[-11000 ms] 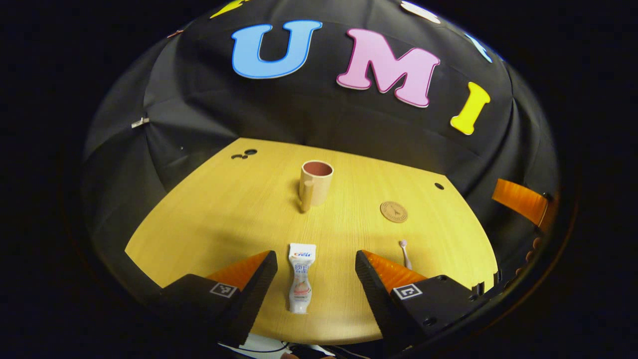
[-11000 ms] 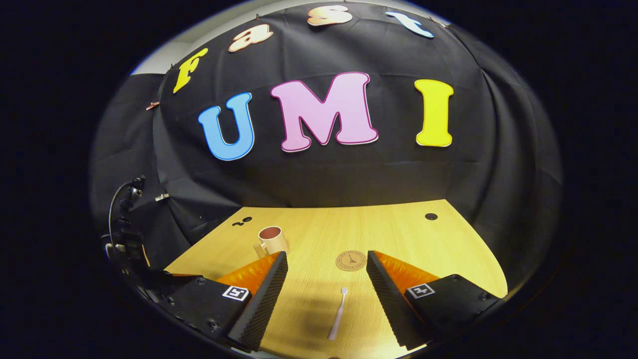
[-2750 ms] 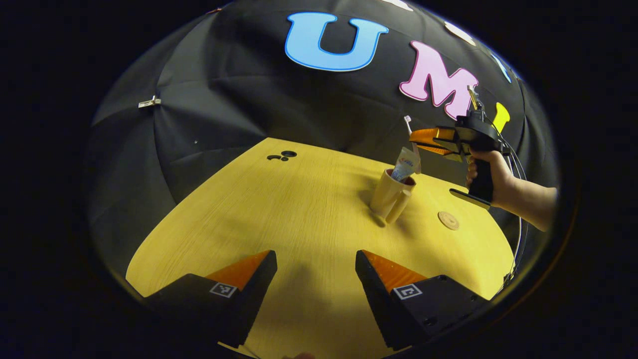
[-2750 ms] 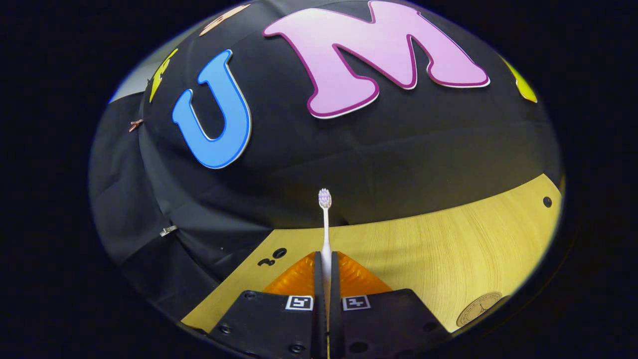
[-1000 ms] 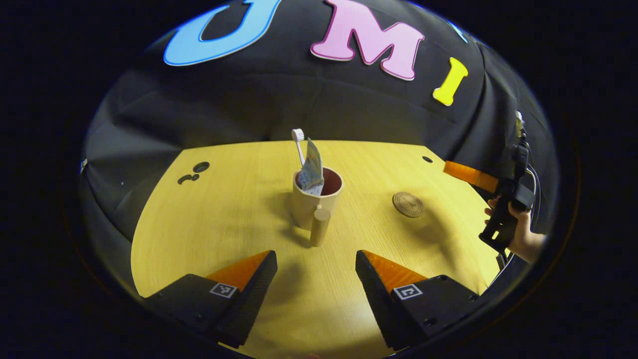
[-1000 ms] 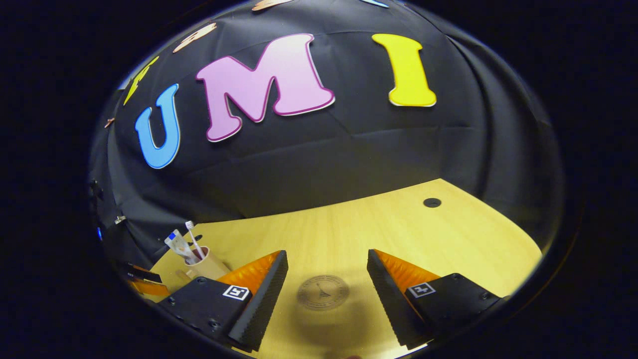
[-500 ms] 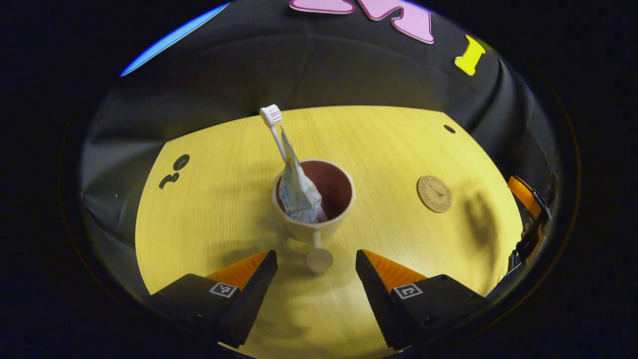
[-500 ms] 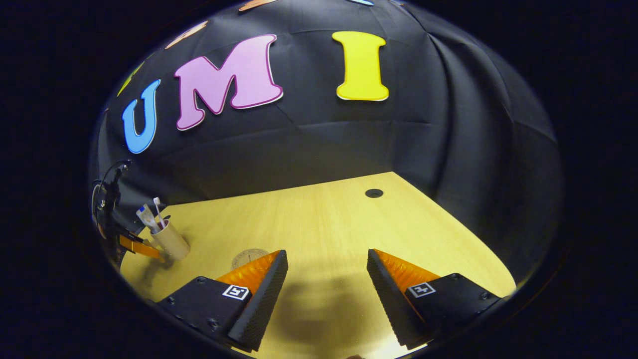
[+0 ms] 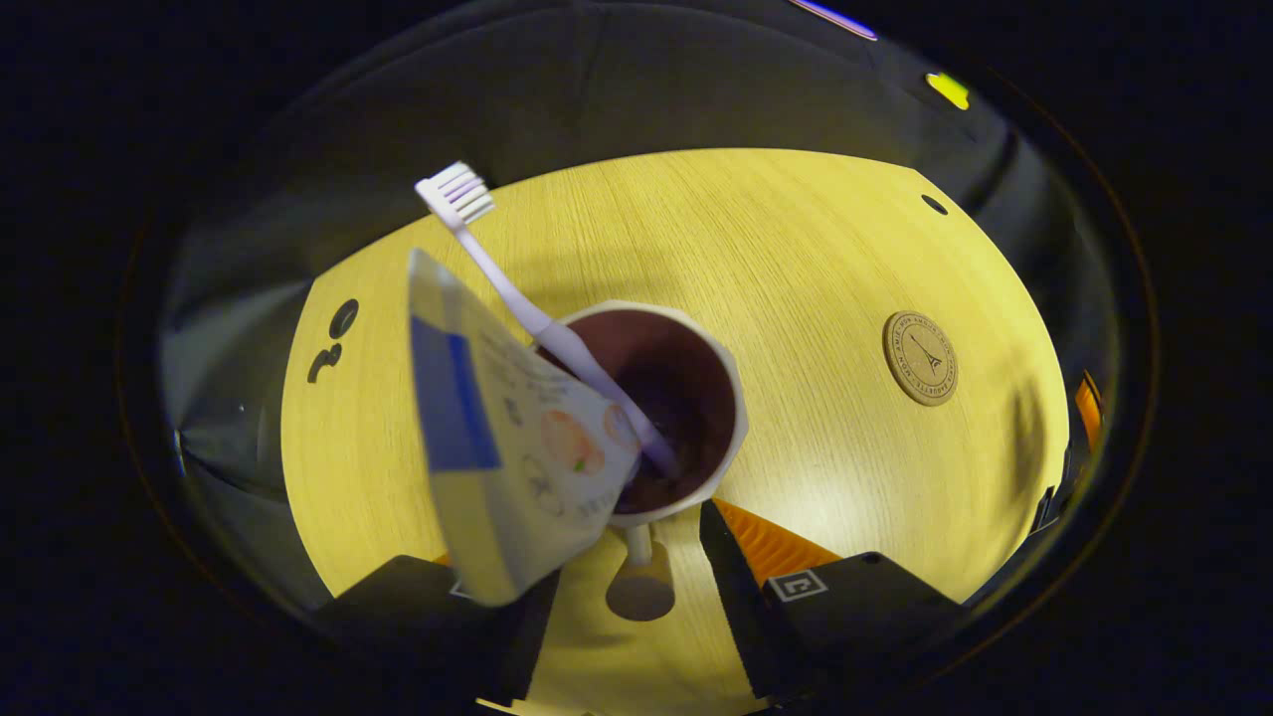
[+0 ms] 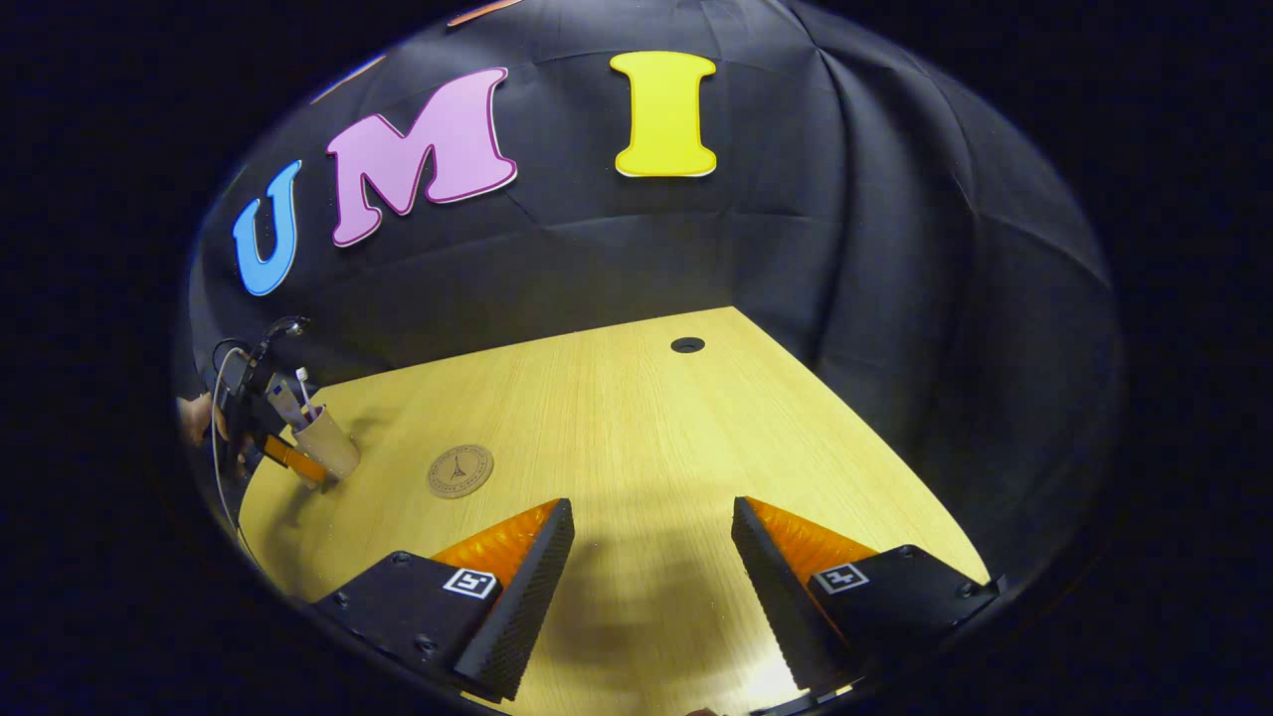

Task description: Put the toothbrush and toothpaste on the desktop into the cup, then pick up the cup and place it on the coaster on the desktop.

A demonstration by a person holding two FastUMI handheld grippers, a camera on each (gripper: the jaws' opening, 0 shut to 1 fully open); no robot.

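Two items stand inside the cup [image 9: 656, 418]: the toothbrush [image 9: 537, 318], leaning with its bristle head up and to the left, and the toothpaste [image 9: 507, 438], whose flat end sticks out over the near rim. In the left gripper view the left gripper [image 9: 622, 597] is low over the cup, its jaws apart, one on each side of the cup handle [image 9: 641, 582]; neither finger is seen to press on it. The cup rests on the desktop [image 9: 796, 249]; the coaster [image 9: 921, 344] lies well apart, to the right, with nothing on it. In the right gripper view the right gripper [image 10: 651, 572] is spread wide over bare wood and grasps nothing; the cup, far left, is beside the coaster, not on it.
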